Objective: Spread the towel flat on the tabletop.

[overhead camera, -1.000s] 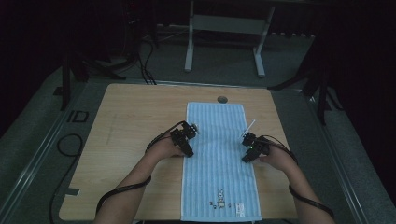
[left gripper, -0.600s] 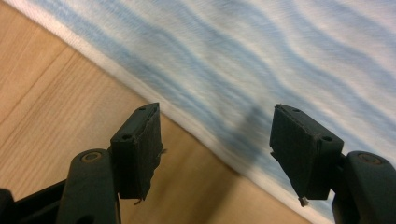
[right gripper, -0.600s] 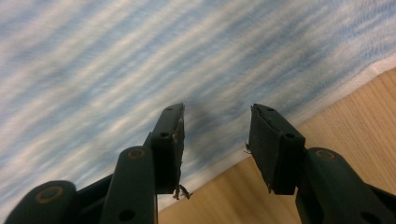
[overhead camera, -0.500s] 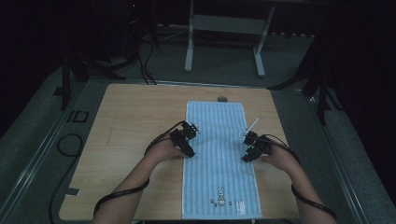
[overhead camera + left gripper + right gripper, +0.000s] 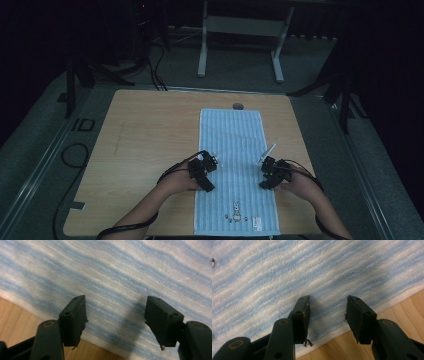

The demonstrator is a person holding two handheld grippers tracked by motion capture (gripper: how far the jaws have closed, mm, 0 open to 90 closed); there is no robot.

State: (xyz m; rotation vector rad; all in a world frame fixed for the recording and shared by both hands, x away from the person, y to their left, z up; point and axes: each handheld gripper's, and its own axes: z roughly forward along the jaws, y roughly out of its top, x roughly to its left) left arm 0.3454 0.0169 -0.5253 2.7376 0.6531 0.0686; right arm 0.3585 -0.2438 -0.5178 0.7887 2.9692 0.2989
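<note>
Blue-striped towel (image 5: 232, 165) spread flat, lengthwise, right of centre in the high view, running from mid-frame to the bottom edge of the bench (image 5: 145, 130). Small embroidered motif and label near its bottom end.

Left hand-held gripper (image 5: 204, 170) at the towel's left long edge, right hand-held gripper (image 5: 272, 172) at the right long edge, both in the lower part of the frame. Both released: jaws spread, nothing between them, tips hovering over or just touching the pile; contact hard to judge.

Left gripper view: white hem of the towel (image 5: 130, 285) crossing the lower left, wood beyond it. Right gripper view: towel (image 5: 294, 275) hem at lower right, wood beyond.

Likely handling: light, soft, limp terry; no stiffness, so sagging and draping when lifted. Looped pile grippy, not slippery; nothing fragile. Best hold probably the thicker hem, one jaw slid under the edge, both sides pinched level to keep the cloth from skewing.
</note>
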